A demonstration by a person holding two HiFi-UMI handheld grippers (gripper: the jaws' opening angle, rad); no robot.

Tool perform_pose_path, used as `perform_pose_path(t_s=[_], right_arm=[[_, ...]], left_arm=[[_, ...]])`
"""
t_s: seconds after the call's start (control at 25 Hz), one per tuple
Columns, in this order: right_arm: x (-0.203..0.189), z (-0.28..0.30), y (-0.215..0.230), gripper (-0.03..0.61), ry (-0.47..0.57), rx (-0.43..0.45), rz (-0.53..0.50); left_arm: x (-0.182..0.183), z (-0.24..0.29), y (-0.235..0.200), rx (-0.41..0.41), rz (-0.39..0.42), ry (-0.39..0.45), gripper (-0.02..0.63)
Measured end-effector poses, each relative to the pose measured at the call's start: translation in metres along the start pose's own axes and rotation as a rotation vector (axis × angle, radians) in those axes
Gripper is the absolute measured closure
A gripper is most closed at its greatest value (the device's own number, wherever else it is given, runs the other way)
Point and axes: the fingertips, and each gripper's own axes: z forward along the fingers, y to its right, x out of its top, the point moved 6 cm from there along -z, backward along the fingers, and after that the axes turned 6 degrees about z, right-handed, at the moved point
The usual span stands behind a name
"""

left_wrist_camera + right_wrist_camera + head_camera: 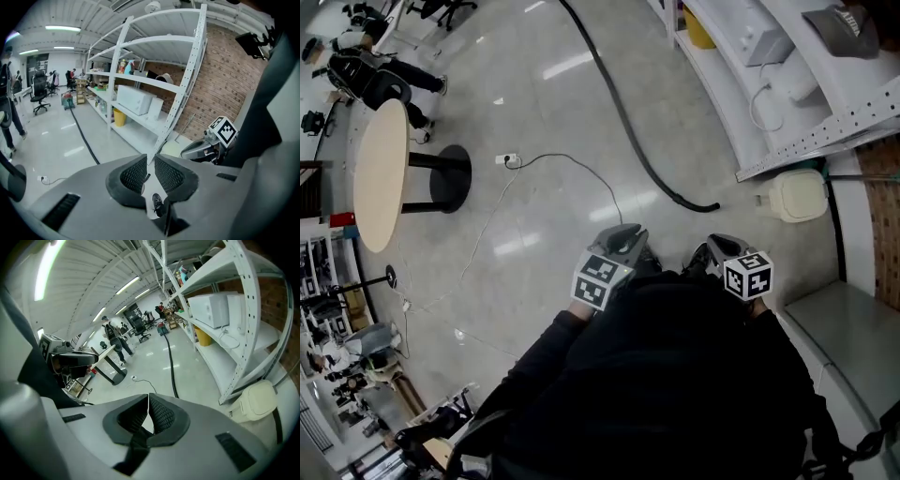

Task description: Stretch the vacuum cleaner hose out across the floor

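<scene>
The black vacuum hose (619,103) lies on the glossy floor, running from the far end of the room to a free end (712,206) in front of me. It also shows as a dark line in the left gripper view, hose (84,136), and in the right gripper view, hose (171,366). Both grippers are held close to my body, above the floor and apart from the hose. My left gripper (623,234) (149,157) has a narrow empty gap between its pads. My right gripper (717,246) (148,397) is shut with nothing in it.
A white shelving rack (750,84) lines the right side, with a yellow bin (698,33) and a cream device (797,195) at its foot. A round table (380,173) stands at left. A power strip with a thin cable (508,159) lies between. People (366,70) are at the far left.
</scene>
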Motion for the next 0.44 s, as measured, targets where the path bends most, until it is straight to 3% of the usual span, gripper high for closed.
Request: perform_pose_path(t_s=[0.12, 0.28, 0.44], right_arm=[[-0.016, -0.005, 0.015, 0.558, -0.024, 0.006, 0.025], [-0.03, -0.005, 0.015, 0.558, -0.059, 0.023, 0.012], [-0.034, 0.003, -0.005, 0.558, -0.109, 0.118, -0.053]], left_arm=[[-0.009, 0.009, 0.014, 0.001, -0.043, -0.04, 0.549], [-0.014, 0.014, 0.031, -0.026, -0.037, -0.079, 0.549], [-0.025, -0.008, 0.038, 0.053, -0.081, -0.112, 0.549]])
